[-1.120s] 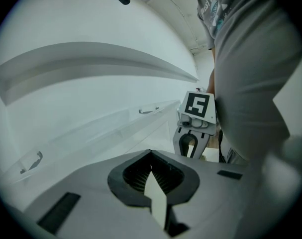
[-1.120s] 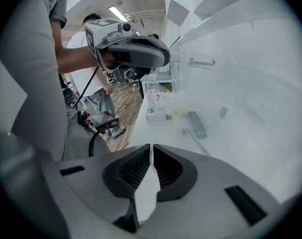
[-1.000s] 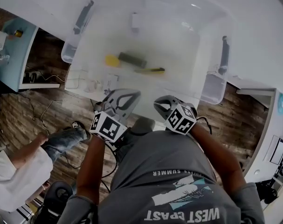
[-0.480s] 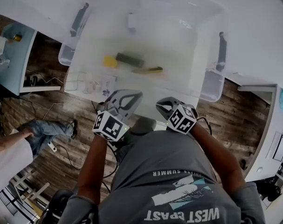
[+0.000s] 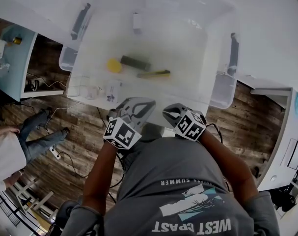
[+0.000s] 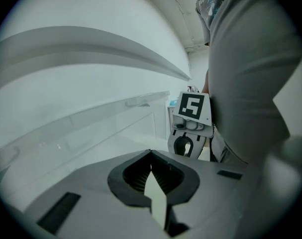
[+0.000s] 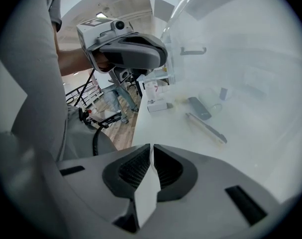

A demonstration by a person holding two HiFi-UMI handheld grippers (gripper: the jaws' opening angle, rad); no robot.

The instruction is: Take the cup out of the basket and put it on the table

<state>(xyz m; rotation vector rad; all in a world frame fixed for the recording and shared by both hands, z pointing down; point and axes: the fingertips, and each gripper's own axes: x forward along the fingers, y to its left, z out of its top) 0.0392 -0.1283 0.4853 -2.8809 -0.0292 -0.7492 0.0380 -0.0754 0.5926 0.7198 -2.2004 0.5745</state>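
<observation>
Evidently both were closed and empty: the left tongs (image 5: 137, 105) and right tongs (image 5: 170, 110) hovered just outside the near wall of the clear basket (image 5: 222, 90), which sat on the counter (image 5: 266, 28). Inside the basket lay what looked like a yellow cup (image 5: 113, 65). The shirt (image 5: 188, 200) read "WEST" and "SUMMER".

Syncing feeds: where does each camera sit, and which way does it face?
Head view: on the person's head, facing steeply down at the clear bin on the table; shirt, left gripper, right gripper show.
Left gripper view: on that gripper, facing along shut jaws at the bin wall; shirt at right.
Right gripper view: on that gripper, facing across the table; shirt at left.
Shared: each gripper view shows the other.
</observation>
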